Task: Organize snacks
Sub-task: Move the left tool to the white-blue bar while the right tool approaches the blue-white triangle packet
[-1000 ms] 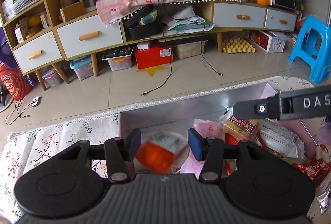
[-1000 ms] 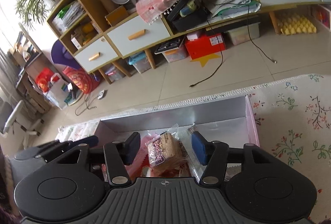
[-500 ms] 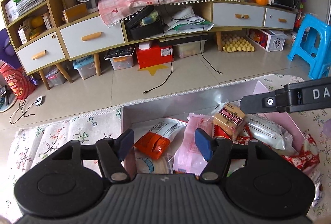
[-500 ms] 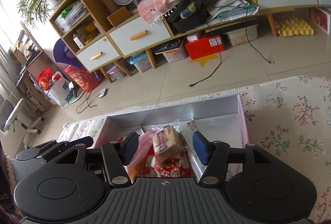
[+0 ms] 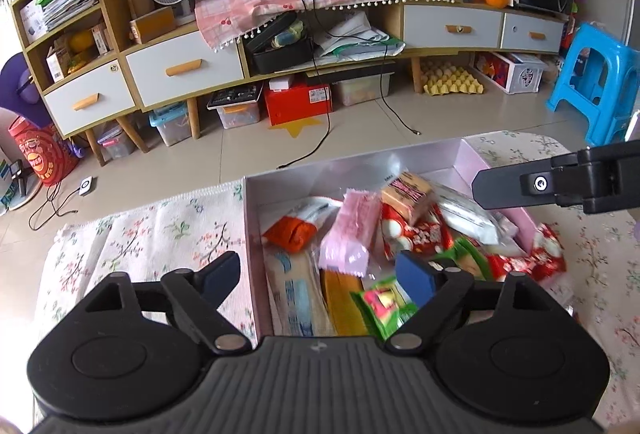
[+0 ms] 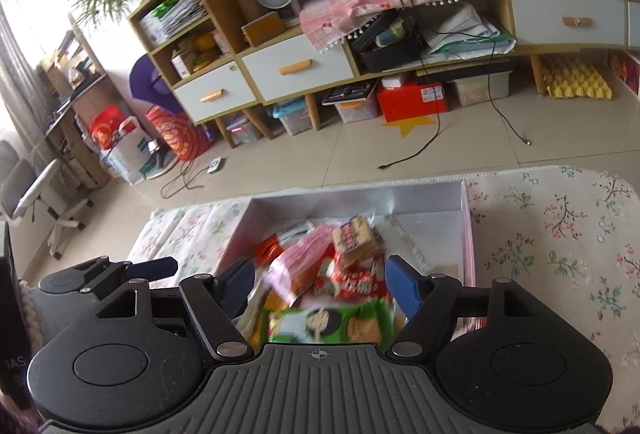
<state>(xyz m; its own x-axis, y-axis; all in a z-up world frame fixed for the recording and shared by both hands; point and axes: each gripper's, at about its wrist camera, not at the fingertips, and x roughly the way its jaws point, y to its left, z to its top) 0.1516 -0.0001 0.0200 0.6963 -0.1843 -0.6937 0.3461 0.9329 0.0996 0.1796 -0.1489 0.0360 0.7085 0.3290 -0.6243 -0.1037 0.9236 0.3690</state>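
A pale pink box [image 5: 253, 218] sits on a floral cloth and holds several snack packets: an orange packet [image 5: 291, 233], a pink packet [image 5: 352, 230], a tan cake bar [image 5: 407, 193], a red packet [image 5: 420, 238] and a green packet [image 5: 384, 304]. My left gripper [image 5: 320, 276] is open and empty above the box's left wall. My right gripper [image 6: 320, 284] is open and empty above the packets; the cake bar [image 6: 356, 240], red packet [image 6: 352, 282] and green packet [image 6: 328, 326] lie beneath it. The right gripper also shows at the right of the left wrist view [image 5: 560, 185].
The floral cloth [image 6: 560, 234] covers the table around the box [image 6: 468, 230]. Beyond the table edge is tiled floor with cables, a long low cabinet [image 5: 184, 67] and a blue stool [image 5: 596, 73]. The left gripper shows at the lower left of the right wrist view [image 6: 120, 270].
Both grippers have pulled back and up from the box and stay open. More packets now show in both views. The cake bar lies on the pile in the box.
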